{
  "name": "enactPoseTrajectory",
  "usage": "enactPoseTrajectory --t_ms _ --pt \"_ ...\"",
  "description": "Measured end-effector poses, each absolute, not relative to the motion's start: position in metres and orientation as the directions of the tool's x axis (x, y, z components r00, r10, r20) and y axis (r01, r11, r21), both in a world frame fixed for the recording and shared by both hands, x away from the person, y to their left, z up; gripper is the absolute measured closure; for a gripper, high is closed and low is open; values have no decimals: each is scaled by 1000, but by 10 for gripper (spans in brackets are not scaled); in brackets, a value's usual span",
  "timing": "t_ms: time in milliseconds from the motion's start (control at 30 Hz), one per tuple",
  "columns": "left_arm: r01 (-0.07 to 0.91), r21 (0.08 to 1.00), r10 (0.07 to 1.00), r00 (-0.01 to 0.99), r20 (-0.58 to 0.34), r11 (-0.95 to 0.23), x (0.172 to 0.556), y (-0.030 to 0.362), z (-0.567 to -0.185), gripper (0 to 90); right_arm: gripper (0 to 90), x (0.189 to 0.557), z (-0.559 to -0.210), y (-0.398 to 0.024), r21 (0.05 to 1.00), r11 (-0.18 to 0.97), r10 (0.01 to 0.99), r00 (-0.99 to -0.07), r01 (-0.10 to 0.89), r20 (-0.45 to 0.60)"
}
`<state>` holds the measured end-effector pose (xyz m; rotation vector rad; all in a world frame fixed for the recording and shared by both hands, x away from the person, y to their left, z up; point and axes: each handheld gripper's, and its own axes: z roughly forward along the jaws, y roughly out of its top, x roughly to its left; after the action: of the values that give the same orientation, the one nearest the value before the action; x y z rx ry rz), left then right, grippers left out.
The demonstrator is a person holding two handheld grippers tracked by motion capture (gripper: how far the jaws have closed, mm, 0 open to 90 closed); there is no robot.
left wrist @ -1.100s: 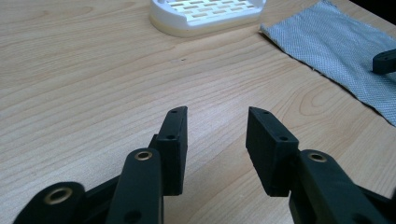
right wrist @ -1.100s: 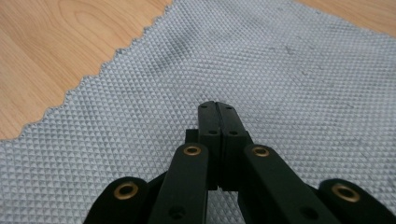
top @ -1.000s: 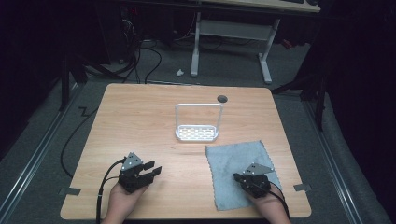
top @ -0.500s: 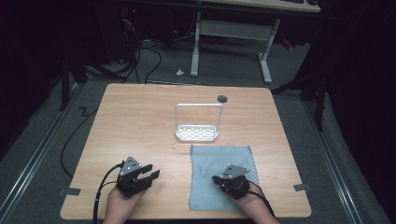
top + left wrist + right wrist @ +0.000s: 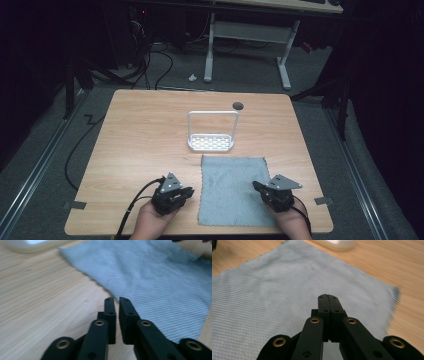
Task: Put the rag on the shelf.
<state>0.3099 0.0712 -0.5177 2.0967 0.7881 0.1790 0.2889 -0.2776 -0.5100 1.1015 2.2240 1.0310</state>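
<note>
The grey cloth (image 5: 231,190) lies flat between both grippers, at 3 o'clock from the left gripper (image 5: 181,194), whose jaws have just been closing empty, and at 9 o'clock from the fully closed right gripper (image 5: 261,189).

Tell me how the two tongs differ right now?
The left tongs show a thin gap between the jaws, which have just been closing, empty; the right tongs are pressed fully shut. The left tongs sit over bare wood beside the grey cloth; the right tongs sit over the cloth's right edge. Both are black.
</note>
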Motion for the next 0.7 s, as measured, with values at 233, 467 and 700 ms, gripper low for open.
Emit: enactPoseTrajectory --t_ms 233,467,700 --pt "427 745 509 850 -137 -512 308 27 -524 888 900 271 -513 -308 779 353 864 -499 518 -60" --pt "414 734 491 862 -125 -539 313 16 -529 894 900 259 -514 -316 774 346 877 -477 530 -65" --pt "421 732 493 860 -134 -536 310 26 -529 894 900 266 -516 -309 769 364 864 -499 525 -68"
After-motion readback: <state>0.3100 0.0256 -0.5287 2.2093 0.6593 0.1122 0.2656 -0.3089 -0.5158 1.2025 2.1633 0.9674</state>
